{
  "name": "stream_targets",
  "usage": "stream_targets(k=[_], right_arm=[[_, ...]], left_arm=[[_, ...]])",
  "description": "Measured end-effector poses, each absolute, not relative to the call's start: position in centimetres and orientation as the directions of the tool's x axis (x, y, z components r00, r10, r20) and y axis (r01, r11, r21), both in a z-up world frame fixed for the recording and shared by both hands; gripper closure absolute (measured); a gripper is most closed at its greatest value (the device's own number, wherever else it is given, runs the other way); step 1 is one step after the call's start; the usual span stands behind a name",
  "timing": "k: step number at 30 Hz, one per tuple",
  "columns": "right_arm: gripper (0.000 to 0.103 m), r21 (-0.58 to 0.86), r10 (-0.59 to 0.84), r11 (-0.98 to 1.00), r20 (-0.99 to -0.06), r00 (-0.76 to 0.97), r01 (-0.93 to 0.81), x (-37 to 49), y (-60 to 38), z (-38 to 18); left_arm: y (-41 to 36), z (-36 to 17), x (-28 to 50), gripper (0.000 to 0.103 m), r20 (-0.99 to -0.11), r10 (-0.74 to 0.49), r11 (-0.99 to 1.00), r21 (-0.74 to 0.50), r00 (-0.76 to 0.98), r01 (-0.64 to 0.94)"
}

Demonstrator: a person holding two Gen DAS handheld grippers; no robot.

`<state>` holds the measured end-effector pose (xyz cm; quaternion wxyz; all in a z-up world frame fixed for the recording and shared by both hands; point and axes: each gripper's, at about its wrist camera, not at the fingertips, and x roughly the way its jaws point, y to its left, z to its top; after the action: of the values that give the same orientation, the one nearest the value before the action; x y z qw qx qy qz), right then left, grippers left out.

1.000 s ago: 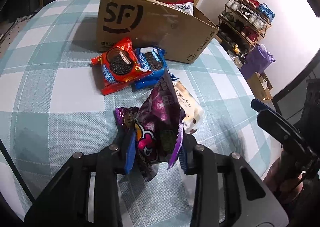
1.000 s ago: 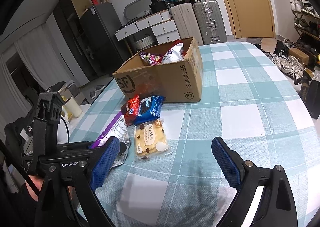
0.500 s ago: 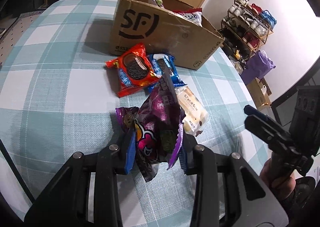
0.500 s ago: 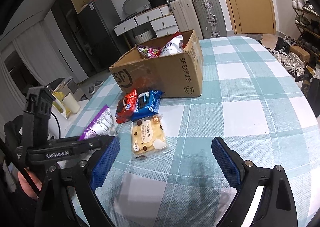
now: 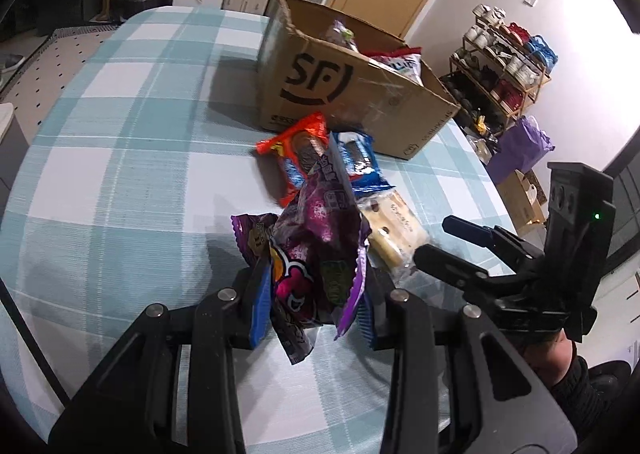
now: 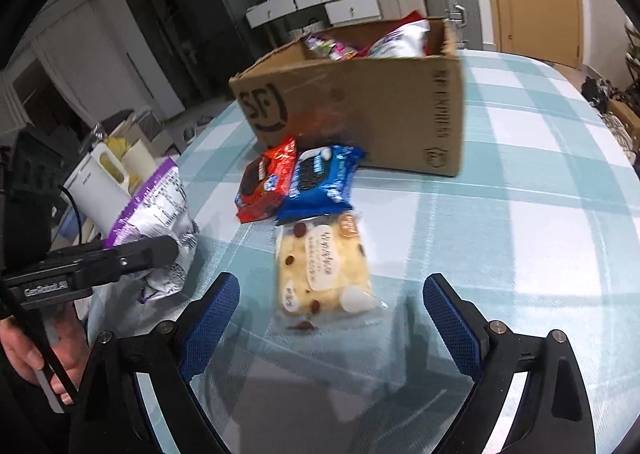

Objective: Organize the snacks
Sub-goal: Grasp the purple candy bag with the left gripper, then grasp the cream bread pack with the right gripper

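My left gripper (image 5: 312,306) is shut on a purple snack bag (image 5: 316,242), held off the checked tablecloth; the same purple bag (image 6: 156,214) shows at the left of the right wrist view. My right gripper (image 6: 332,318) stands open just short of a clear-wrapped pale cake pack (image 6: 324,266), which lies flat on the cloth. Beyond it lie a red Oreo pack (image 6: 266,184) and a blue Oreo pack (image 6: 320,182), side by side. Behind them stands an open cardboard box (image 6: 360,102) with several snack bags inside. In the left wrist view the box (image 5: 344,94) stands behind the red Oreo pack (image 5: 296,154).
The table (image 6: 540,214) has a teal and white checked cloth. A white kettle (image 6: 98,190) stands off its left edge. A hand (image 6: 36,354) holds the left gripper's handle. Suitcases, drawers and a shoe rack (image 5: 504,70) stand around the room.
The left gripper has carried the purple bag up and toward the box. The right gripper has come down and forward, so the cake pack now lies just ahead of its fingers.
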<state>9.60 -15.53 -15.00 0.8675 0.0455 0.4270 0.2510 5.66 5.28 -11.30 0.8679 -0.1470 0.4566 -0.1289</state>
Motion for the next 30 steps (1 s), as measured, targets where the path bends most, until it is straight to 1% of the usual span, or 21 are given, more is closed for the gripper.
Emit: stream_targets(k=[4,6,14,15,16,20,21,22,24,30], right_arm=[[0.008,0.233,0.440,0.877,-0.742,0.506,-0.421,10.4,-13.8,-15.4],[0.008,0.233,0.451,0.869,-0.739,0.501,-0.437,10.8,-13.2,-15.5],[0.010,0.154,0.392,0.877,-0.778,0.491,-0.455,12.0,-11.5,-16.3],[0.013,0.145,0.382,0.879,-0.784,0.489,-0.453,12.2,-11.3,-16.4],[0.018,0.140,0.376,0.880,-0.789,0.486,-0.453,12.3,-11.2,-16.6],[0.025,0.100,0.351,0.880,-0.795,0.495,-0.464,12.4,-10.7,-16.8],[0.032,0.081,0.338,0.882,-0.795,0.503,-0.464,12.3,-10.5,-16.8],[0.043,0.060,0.322,0.885,-0.795,0.514,-0.462,12.3,-10.4,-16.8],[0.045,0.031,0.305,0.883,-0.796,0.523,-0.468,12.1,-10.3,-16.9],[0.046,0.037,0.317,0.886,-0.778,0.543,-0.463,11.7,-10.3,-16.8]], left_arm=[[6.3,-11.3,5.2,0.071,-0.754,-0.352,0.922,-0.381,0.555,0.067],[6.7,-11.2,5.0,0.071,-0.755,-0.344,0.925,-0.374,0.558,0.063],[8.8,-11.5,4.5,0.071,-0.762,-0.323,0.925,-0.379,0.562,0.018],[8.9,-11.5,4.4,0.071,-0.762,-0.321,0.926,-0.377,0.563,0.016],[9.0,-11.4,4.3,0.071,-0.762,-0.319,0.926,-0.377,0.564,0.015],[9.2,-11.3,4.3,0.071,-0.760,-0.317,0.926,-0.378,0.568,0.011],[9.3,-11.3,4.3,0.071,-0.760,-0.317,0.925,-0.379,0.568,0.009],[9.4,-11.3,4.3,0.071,-0.759,-0.319,0.924,-0.382,0.567,0.008],[9.4,-11.3,4.3,0.071,-0.760,-0.318,0.924,-0.382,0.567,0.006],[9.2,-11.5,4.2,0.071,-0.762,-0.318,0.923,-0.384,0.564,0.003]])
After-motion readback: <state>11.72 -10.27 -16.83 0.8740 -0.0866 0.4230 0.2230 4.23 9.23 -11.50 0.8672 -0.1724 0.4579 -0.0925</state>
